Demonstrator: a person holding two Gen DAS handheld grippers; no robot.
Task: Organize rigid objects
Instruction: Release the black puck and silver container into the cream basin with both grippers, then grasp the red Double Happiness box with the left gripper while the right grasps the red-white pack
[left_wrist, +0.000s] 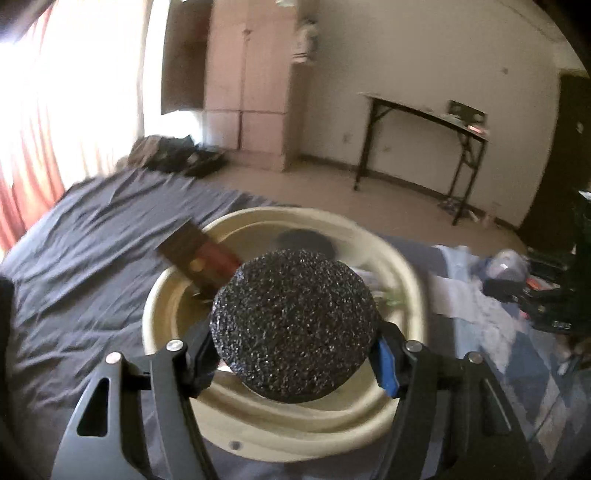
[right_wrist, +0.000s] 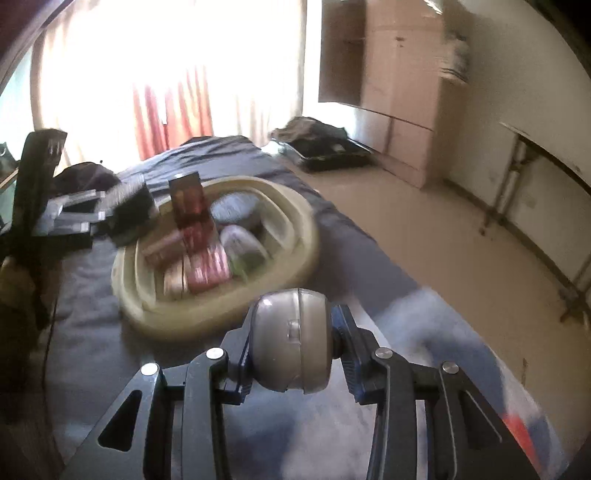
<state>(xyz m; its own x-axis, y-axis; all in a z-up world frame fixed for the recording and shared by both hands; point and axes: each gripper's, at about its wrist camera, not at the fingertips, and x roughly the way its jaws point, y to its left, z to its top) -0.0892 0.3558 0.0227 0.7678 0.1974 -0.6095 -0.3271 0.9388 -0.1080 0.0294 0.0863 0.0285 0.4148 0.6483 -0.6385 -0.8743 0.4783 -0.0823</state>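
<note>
Left wrist view shows the left gripper (left_wrist: 293, 350) with its fingers (left_wrist: 384, 365) clamped on a round black sparkly puff (left_wrist: 293, 325), one finger on each side of it. The puff hangs right over the cream basin (left_wrist: 402, 258), which sits on the bed (left_wrist: 92, 229) with its dark sheet. A brown and red box (left_wrist: 201, 254) leans on the basin's far left rim, so the open room is more toward the near middle. From here the drop looks like a short way straight down. In the right wrist view, the right gripper (right_wrist: 291, 347) has its fingers (right_wrist: 345, 332) clamped on a small round grey case (right_wrist: 291, 339), held by its two flat sides. For this hand the basin (right_wrist: 299, 218) lies ahead and to the left, well apart from the case, and nearer the bed's window end. It already holds pink boxes (right_wrist: 201, 266) and a few round tubs (right_wrist: 236, 208). So the left hand is the nearer one, I think. It could let go first, and the right hand must travel forward and left before its case is over the rim. Both pictures are a bit blurry.
</note>
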